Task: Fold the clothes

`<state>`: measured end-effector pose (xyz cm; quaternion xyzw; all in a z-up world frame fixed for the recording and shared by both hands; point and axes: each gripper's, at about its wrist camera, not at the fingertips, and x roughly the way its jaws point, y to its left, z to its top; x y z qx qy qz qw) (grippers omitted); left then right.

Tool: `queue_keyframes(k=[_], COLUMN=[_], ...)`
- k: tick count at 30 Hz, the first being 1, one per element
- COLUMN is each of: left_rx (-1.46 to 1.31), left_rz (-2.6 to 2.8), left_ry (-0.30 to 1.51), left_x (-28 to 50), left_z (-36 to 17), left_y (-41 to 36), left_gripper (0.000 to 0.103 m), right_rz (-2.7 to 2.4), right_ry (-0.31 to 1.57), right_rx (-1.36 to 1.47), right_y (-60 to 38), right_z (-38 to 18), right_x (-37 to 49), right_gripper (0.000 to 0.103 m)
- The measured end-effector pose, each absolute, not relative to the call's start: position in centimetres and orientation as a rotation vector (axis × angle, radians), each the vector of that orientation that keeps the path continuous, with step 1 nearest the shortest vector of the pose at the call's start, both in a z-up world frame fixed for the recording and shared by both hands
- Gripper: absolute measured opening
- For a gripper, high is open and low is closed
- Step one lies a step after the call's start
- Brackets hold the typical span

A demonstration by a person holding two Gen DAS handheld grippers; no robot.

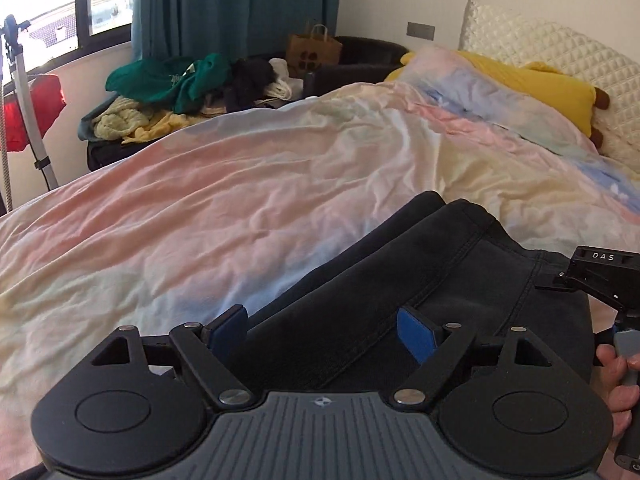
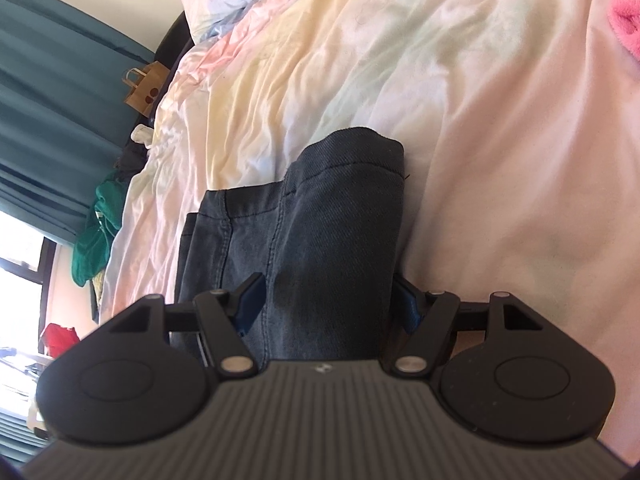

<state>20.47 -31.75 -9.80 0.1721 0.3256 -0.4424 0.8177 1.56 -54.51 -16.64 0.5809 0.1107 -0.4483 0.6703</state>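
Dark jeans (image 1: 420, 280) lay folded on the bed, on the pastel duvet (image 1: 240, 200), near the person's edge. In the left wrist view the left tool (image 1: 320, 330) sat low over the jeans, jaws spread wide, blue pads (image 1: 414, 330) on either side of a fold of denim, nothing clamped. The right tool (image 1: 600, 276) showed at the right edge of that view, beside the jeans, with a hand (image 1: 618, 384) on its grip.

In the right wrist view the right tool (image 2: 328, 306) was also released, fingers wide apart with the jeans (image 2: 320, 240) running between them. The left pad (image 2: 250, 304) rested at a seam; the right pad was mostly hidden behind the fabric edge. Could not tell whether the pads touched the cloth. Hem end of the jeans pointed away from the tool, layers stacked unevenly.

Background: teal curtain (image 1: 236, 4), clothes pile (image 1: 180, 88) past the bed, paper bag (image 1: 314, 52), yellow pillow (image 1: 532, 76) by the headboard (image 1: 560, 48). Pink item (image 2: 626, 12) on the duvet at the top right of the right view, well apart from the jeans.
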Motion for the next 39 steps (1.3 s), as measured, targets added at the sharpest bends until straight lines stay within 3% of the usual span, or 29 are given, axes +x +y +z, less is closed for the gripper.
queue_keyframes(k=[2, 9, 15, 17, 20, 23, 31, 36, 39], left_rx=[0.392, 0.512, 0.517, 0.535, 0.574, 0.555, 0.347, 0.329, 0.243], left_rz=[-0.991, -1.062, -0.975, -0.946, -0.917, -0.908, -0.779, -0.737, -0.724], left_ry=[0.711, 0.784, 0.842, 0.820, 0.793, 0.777, 0.728, 0.792, 0.827], left_x=[21.3, 22.8, 22.8, 22.0, 20.9, 20.5, 23.4, 26.0, 26.1], left_z=[-11.0, -14.9, -16.1, -15.9, -15.3, -14.0, -8.9, -12.5, -13.2], left_y=[-35.1, -43.0, -45.1, -45.0, -45.0, -44.5, -43.4, -43.4, -41.2], left_gripper=[0.071, 0.066, 0.042, 0.025, 0.011, 0.003, 0.002, 0.005, 0.022], right_rz=[-1.018, -1.034, -1.056, -1.062, -1.064, -1.060, -1.055, -1.026, -0.976], right_ry=[0.232, 0.178, 0.173, 0.175, 0.174, 0.172, 0.100, 0.097, 0.111], right_rx=[1.309, 1.297, 1.263, 1.252, 1.248, 1.259, 1.291, 1.307, 1.300], right_y=[-54.8, -55.5, -55.7, -55.7, -55.7, -55.8, -56.5, -57.3, -58.0], right_z=[-16.8, -17.5, -17.6, -17.6, -17.6, -17.6, -16.6, -17.2, -17.6], right_x=[1.6, 1.5, 2.0, 2.1, 2.1, 2.0, 0.2, 0.2, 0.6], right_gripper=[0.070, 0.070, 0.070, 0.070, 0.070, 0.069, 0.069, 0.070, 0.069])
